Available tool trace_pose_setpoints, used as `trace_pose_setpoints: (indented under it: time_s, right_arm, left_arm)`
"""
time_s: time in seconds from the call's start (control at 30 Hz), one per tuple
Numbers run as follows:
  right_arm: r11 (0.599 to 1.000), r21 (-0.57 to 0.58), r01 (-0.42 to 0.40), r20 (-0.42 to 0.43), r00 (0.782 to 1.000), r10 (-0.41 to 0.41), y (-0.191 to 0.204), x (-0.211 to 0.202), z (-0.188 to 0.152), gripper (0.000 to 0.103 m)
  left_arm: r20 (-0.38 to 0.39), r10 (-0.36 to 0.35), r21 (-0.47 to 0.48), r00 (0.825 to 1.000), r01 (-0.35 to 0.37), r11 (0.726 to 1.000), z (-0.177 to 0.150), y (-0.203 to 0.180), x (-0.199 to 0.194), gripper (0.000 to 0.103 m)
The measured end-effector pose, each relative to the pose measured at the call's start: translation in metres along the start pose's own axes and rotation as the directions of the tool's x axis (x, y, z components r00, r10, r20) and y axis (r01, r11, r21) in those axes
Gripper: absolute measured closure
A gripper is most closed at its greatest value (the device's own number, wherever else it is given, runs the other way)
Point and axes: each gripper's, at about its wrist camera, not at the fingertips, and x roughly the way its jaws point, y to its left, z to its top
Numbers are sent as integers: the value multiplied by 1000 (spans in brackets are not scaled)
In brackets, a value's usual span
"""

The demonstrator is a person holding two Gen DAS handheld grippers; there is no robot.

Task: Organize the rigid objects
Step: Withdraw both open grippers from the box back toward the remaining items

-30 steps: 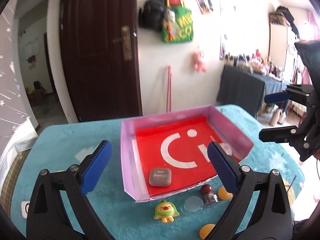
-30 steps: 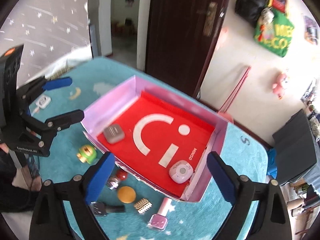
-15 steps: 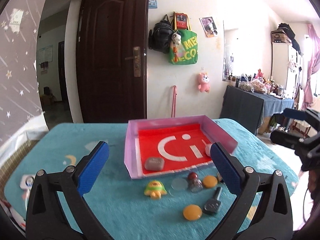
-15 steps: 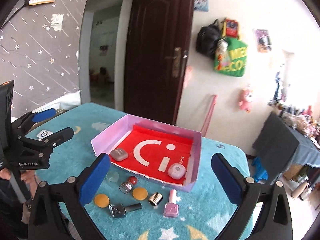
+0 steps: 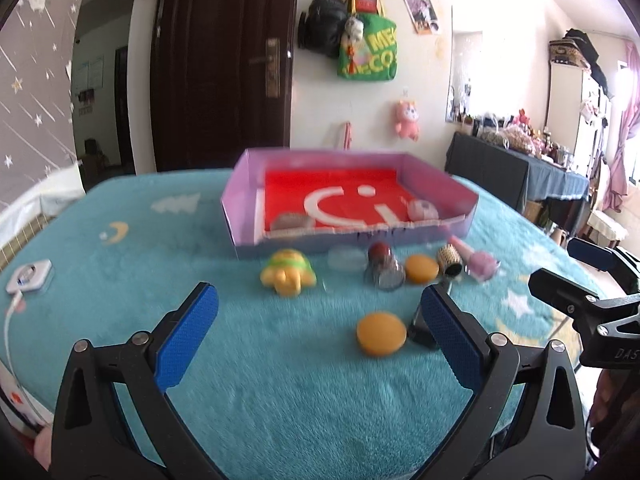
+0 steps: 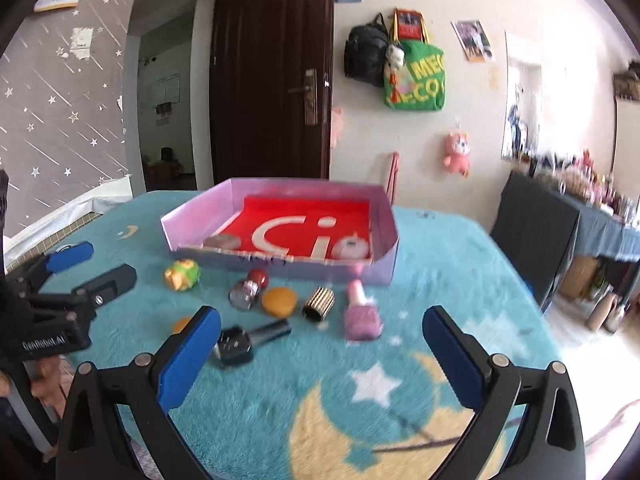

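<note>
Both tongs hang wide open and empty over the teal counter [image 6: 440, 280], the left tongs [image 5: 316, 334] and right tongs [image 6: 320, 350] on the near side of the pink box [image 6: 384, 248]. Loose items lie just in front of the box: nail polish bottle [image 6: 362, 316], gold cap [image 6: 319, 303], orange disc [image 6: 279, 301], yellow-green toy [image 5: 289, 272]. They lie close together, so closing on one may well knock its neighbour away, and the round cap looks likely to roll off.

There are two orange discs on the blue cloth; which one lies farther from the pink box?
The lone orange disc out front beside the car key; the other disc sits in the row near the box.
</note>
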Motion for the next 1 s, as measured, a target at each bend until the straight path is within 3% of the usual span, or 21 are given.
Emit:
trace_pose_setpoints:
  time_s: [0.27,0.47,0.83,1.0]
  right_arm:
    - [999,35,29,-44,999,-27,3,24,-29,0]
    - [997,75,-4,-93,996,11,3,40,-40,0]
    - [989,122,-83,-155,983,102,20,71,-24,0]
    - [991,127,-46,-218,973,73,31,92,-18,0]
  left_arm:
    - [-75,-2,-7,997,1,1000,-13,2,20,0]
    - [-107,-12,1,994,12,1000,-18,2,27,0]
    - [-119,-1,1,993,1,1000,-8,31,28,0]
    - [-123,0,7,992,0,1000,-6,43,30,0]
